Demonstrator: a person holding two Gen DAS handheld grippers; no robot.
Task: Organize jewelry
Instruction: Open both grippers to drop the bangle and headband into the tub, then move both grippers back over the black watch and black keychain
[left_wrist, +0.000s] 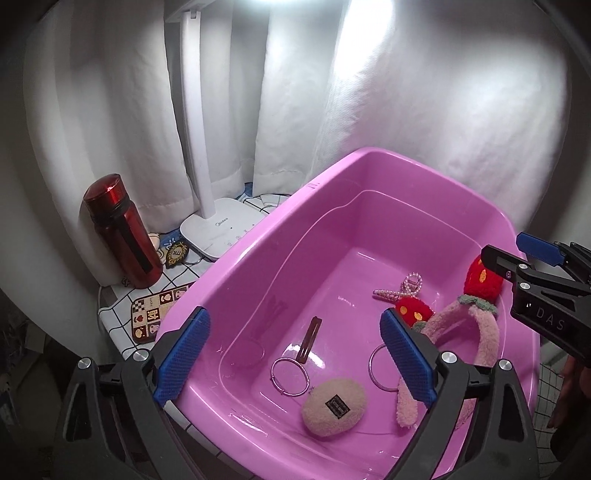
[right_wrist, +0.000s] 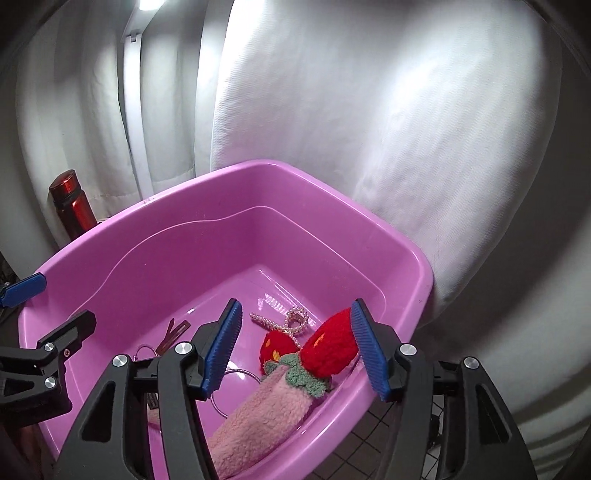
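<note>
A pink plastic tub (left_wrist: 258, 236) (right_wrist: 155, 218) holds the jewelry. Inside lie a fluffy pink headband with red strawberries (left_wrist: 487, 332) (right_wrist: 325, 350), a pearl hair claw (left_wrist: 404, 288) (right_wrist: 284, 323), a brown hair clip (left_wrist: 310, 339) (right_wrist: 173, 334), two silver bangles (left_wrist: 290, 376) (left_wrist: 378, 367) and a beige felt oval clip (left_wrist: 334, 406). My left gripper (left_wrist: 295, 362) is open and empty above the tub's near edge. My right gripper (right_wrist: 295, 347) is open and empty, its jaws either side of a strawberry, not touching; it also shows in the left wrist view (left_wrist: 517, 258).
A red bottle (left_wrist: 122, 232) (right_wrist: 72, 203) and a white desk lamp (left_wrist: 218, 229) stand left of the tub on a checked cloth (left_wrist: 118, 306). A patterned mat (left_wrist: 151, 314) lies there. White curtains (left_wrist: 424, 110) hang close behind the tub.
</note>
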